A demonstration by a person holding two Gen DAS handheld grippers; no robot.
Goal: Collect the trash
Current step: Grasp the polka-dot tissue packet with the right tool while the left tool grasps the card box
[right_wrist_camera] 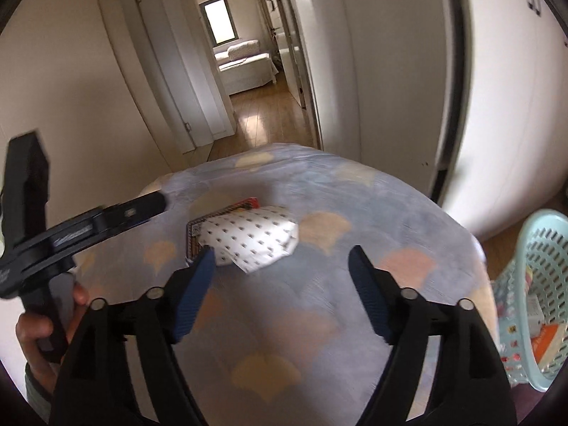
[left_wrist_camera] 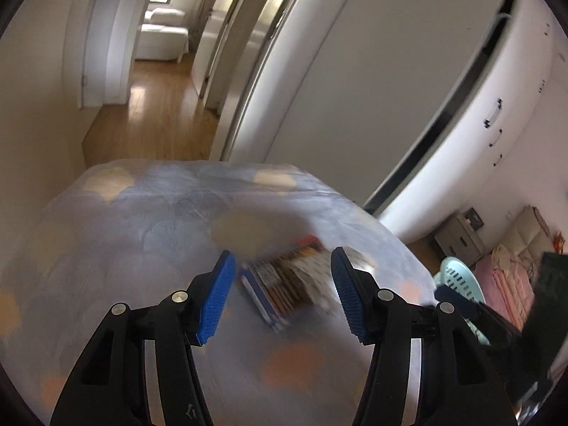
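Both grippers hang empty above the scallop-patterned grey bedspread point(right_wrist_camera: 319, 319). The right gripper point(right_wrist_camera: 282, 277), jaws wide, has the white dotted crumpled wrapper point(right_wrist_camera: 254, 238) just ahead; the left gripper point(left_wrist_camera: 284, 293), partly open, frames the same litter. The right should descend squarely, pinching paper only, with the pale-blue perforated plastic basket point(right_wrist_camera: 536, 248) at its right.

A wooden floor point(right_wrist_camera: 262, 120) runs down the hallway to a bright window point(right_wrist_camera: 220, 21) beyond a white sofa point(right_wrist_camera: 245, 62).
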